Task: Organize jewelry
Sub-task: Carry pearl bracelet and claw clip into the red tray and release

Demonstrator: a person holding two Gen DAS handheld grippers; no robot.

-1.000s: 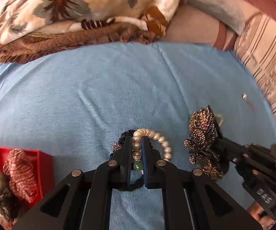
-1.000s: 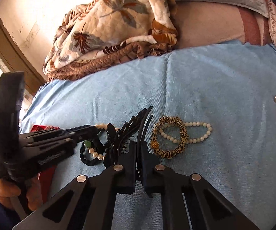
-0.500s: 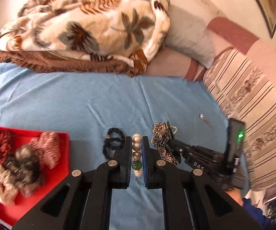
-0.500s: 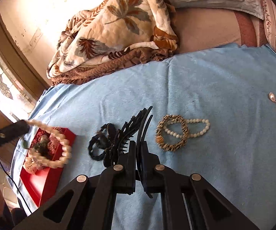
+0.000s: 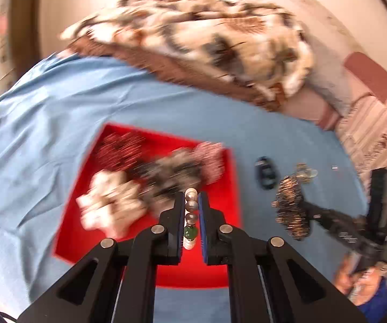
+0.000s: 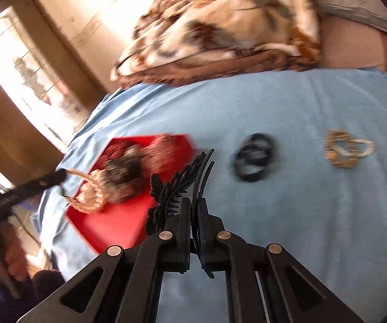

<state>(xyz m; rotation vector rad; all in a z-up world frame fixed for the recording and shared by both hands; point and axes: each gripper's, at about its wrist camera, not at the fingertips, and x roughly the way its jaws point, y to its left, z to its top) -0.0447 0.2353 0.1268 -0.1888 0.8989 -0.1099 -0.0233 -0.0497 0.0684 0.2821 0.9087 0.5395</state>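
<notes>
My left gripper (image 5: 191, 200) is shut on a pearl bracelet (image 5: 190, 216) with a green bead and holds it above the red tray (image 5: 215, 245), which holds several scrunchies (image 5: 112, 204). In the right wrist view the bracelet (image 6: 88, 188) hangs over the tray (image 6: 112, 228). My right gripper (image 6: 194, 202) is shut on a black hair claw clip (image 6: 177, 185) with a rhinestone back (image 5: 291, 210), held near the tray's right edge.
On the blue cloth (image 6: 301, 202) lie black hair ties (image 6: 252, 158) and a gold and pearl bracelet pair (image 6: 346, 150). A small earring (image 5: 334, 167) lies far right. A patterned blanket (image 5: 206, 37) is piled behind.
My left gripper has carried the pearl bracelet left, from the cloth to above the red tray. My right gripper has swung left with the claw clip toward the tray.
</notes>
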